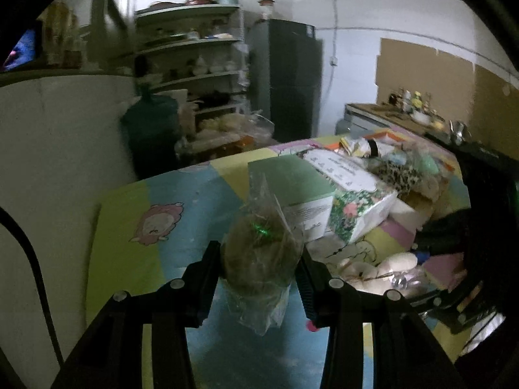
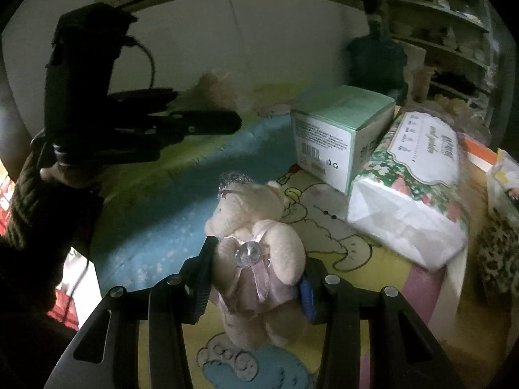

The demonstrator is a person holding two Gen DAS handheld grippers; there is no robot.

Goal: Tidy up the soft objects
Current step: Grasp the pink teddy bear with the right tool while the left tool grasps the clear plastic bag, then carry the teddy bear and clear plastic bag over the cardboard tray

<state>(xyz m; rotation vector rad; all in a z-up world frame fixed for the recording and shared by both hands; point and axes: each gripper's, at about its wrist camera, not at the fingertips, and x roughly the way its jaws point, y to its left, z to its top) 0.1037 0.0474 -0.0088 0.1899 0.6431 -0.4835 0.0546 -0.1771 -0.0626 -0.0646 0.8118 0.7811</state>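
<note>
Teddy bear [image 2: 256,256] in the right gripper [image 2: 256,278], and it's pinched tight at the waist, both pads pressing into the pink dress, the cream head tipped away above the yellow patch of the cartoon tablecloth [image 2: 162,227]. Over on the left, the left gripper [image 1: 259,259] has its jaws squeezed on a clear plastic bag [image 1: 259,259] stuffed with a round brownish, straw-like bundle, lifted clear of the blue patch of cloth near the table's near edge. Just beyond it stands a green-topped carton [image 1: 292,181], and touching that on its right side a floral tissue pack [image 1: 350,207] lies tilted. Further toward the far right corner, a heap of fuzzy things [image 1: 412,175], too blurred to sort out. From the right wrist view, the person's dark sleeve [image 2: 39,207] carries the left gripper above the table's left side.
</note>
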